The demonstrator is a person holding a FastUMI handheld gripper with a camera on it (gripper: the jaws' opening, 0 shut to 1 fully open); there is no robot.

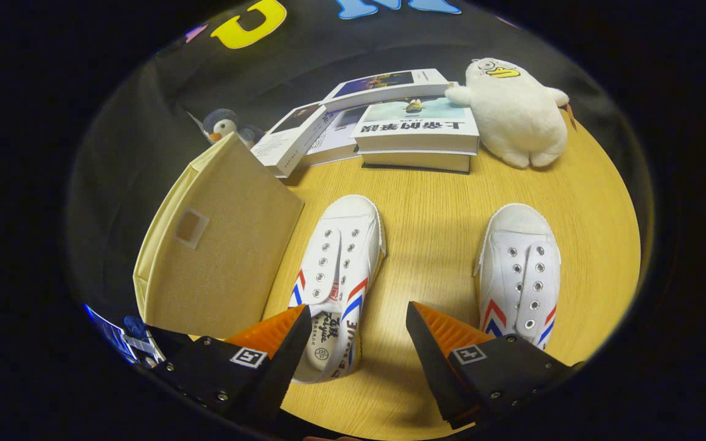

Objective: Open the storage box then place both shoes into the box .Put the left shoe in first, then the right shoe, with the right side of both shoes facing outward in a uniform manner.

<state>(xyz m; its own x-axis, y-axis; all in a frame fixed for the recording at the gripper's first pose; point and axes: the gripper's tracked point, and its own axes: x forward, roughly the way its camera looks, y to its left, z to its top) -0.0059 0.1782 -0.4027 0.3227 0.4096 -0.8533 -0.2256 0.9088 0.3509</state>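
Here the tongs (358, 327) hang above the table (432, 208), tilted down and forward, released, with a wide gap between the two fingers and nothing held. The left finger's tip (279, 331) overlaps the heel end of the left shoe (339, 269), though whether it touches cannot be told. The right finger (445, 334) sits over bare table, just beside the heel of the right shoe (521, 269).

Both shoes lie flat on their soles, toes pointing away from the tongs, well apart from each other. They are white, laceless, with red and blue stripes on the sides.

The box (221, 245), a beige fabric one, stands just left of the left shoe, touching or nearly touching its toe. Its broad flat face, with a small label pocket, tips toward the camera; whether that face is a lid or a wall cannot be told.

Beyond the shoes a cluster of books (414, 125) lies at the far side of the table. A white duck plush (515, 110) rests to their right, and a small penguin plush (224, 125) peeks over the box.
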